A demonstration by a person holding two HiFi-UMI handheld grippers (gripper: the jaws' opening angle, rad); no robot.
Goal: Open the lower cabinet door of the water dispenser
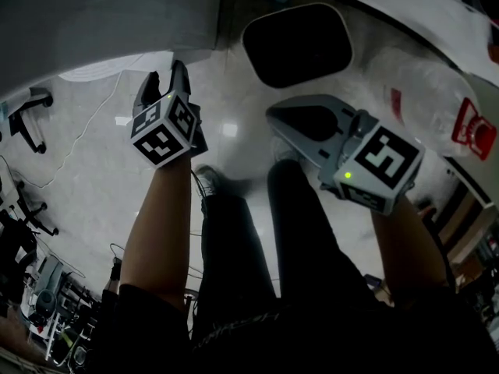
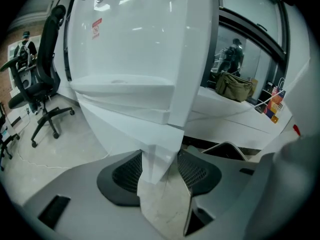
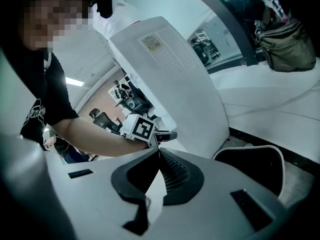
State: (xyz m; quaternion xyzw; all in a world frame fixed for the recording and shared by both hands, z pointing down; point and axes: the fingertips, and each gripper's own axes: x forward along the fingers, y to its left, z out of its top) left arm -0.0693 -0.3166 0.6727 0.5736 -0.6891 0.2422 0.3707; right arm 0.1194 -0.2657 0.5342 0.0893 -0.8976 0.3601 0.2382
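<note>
The left gripper (image 2: 160, 156) is held with its jaws apart. The lower corner of the white dispenser (image 2: 135, 49) is seen between them, just above the floor (image 2: 65, 144). The right gripper (image 3: 159, 153) is held closed and empty near the dispenser.

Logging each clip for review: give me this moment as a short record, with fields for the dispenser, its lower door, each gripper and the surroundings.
Water dispenser: white, standing on the floor
Lower cabinet door: no open gap visible
Left gripper: jaws wide apart around the dispenser's corner edge; contact unclear
Right gripper: jaws together, empty
Nearby: black office chair
</note>
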